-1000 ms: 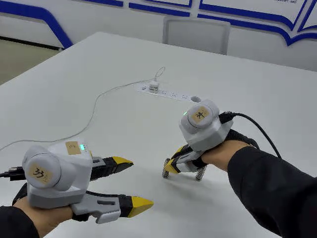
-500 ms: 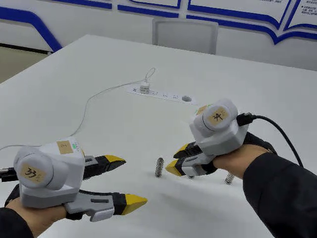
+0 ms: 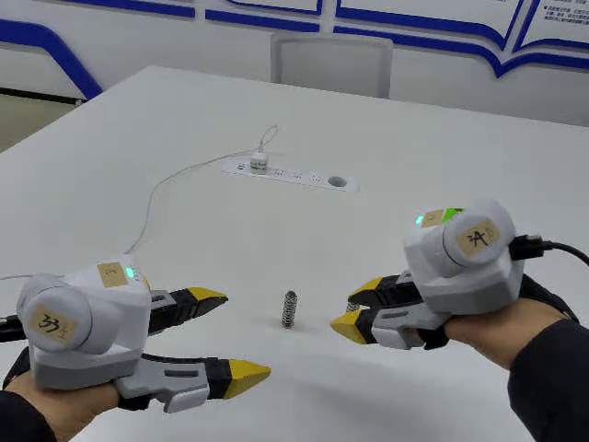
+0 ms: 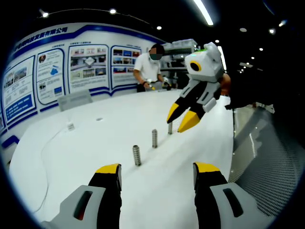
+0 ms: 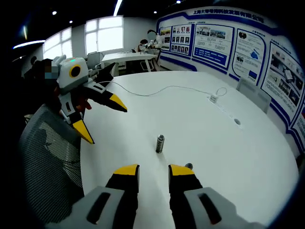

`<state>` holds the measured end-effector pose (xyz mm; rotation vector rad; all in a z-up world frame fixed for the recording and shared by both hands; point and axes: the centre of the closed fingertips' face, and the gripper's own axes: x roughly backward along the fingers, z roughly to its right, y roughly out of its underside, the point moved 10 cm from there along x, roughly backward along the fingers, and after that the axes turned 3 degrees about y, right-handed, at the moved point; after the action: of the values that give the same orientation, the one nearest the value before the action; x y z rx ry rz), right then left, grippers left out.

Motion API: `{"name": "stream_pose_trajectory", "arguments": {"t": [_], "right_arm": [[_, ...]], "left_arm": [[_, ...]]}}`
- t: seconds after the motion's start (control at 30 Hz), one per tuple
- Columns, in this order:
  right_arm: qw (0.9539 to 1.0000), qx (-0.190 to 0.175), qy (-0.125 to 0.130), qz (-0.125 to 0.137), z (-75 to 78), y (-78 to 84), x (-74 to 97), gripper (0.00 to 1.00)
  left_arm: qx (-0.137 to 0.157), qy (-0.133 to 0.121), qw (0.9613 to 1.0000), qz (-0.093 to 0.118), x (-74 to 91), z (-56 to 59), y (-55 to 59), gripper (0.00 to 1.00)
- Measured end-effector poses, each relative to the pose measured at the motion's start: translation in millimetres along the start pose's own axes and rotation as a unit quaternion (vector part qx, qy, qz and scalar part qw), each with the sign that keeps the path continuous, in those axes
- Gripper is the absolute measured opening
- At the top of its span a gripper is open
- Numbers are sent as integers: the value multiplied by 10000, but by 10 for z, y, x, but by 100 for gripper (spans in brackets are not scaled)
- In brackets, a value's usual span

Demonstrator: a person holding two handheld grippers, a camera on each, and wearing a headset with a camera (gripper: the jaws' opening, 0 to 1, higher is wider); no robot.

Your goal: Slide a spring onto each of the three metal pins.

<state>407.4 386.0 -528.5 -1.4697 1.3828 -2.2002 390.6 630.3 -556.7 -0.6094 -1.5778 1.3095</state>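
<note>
Can count three springs in the left gripper view: near spring (image 4: 137,155), middle spring (image 4: 154,138), far spring (image 4: 170,128). All upright, apart from one another, in one row on the counter (image 4: 86,143), nearer the person's edge than the far edge and well away from the corners. Cannot make out the pins: presumably inside the coils, since bare springs would hardly stand so straight. Judging by that, all three sleeved and the task as good as finished. At most a check that each spring sits fully down, which cannot be told from here.

Left tool (image 4: 157,168) released, jaws wide apart with nothing between them, hovering short of the row on the near-spring side. Right tool (image 4: 183,117) likewise released, jaws a little apart and empty, hovering just beside the far spring at the other end of the row, tips angled down towards the counter. Probably nothing more to fetch, with both tools empty and three springs already standing. Likely only to draw both tools clear without knocking the row.
</note>
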Motion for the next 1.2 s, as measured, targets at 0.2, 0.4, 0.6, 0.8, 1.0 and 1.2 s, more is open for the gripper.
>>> {"name": "stream_pose_trajectory", "arguments": {"t": [0.2, 0.4, 0.6, 0.8, 1.0, 1.2], "right_arm": [[9994, -200, 220, 147, -1, 191, 195, 27], [9979, -364, 470, 265, 76, 350, 339, 29], [9949, -515, 741, 440, 210, 493, 474, 33], [9939, -509, 863, 461, 269, 660, 543, 37], [9926, -547, 941, 531, 313, 847, 591, 44], [9920, -312, 1005, 701, 338, 977, 624, 46]], "left_arm": [[16, 10, 10000, -2, -5, 12, 0, 63], [17, 22, 10000, -17, -9, 11, 6, 63], [16, 16, 10000, -40, -11, 12, 13, 64], [43, 12, 10000, -53, -12, 7, 29, 64], [52, 28, 9999, -82, -19, 6, 46, 64], [81, 51, 9999, -77, -28, -2, 64, 65]]}}
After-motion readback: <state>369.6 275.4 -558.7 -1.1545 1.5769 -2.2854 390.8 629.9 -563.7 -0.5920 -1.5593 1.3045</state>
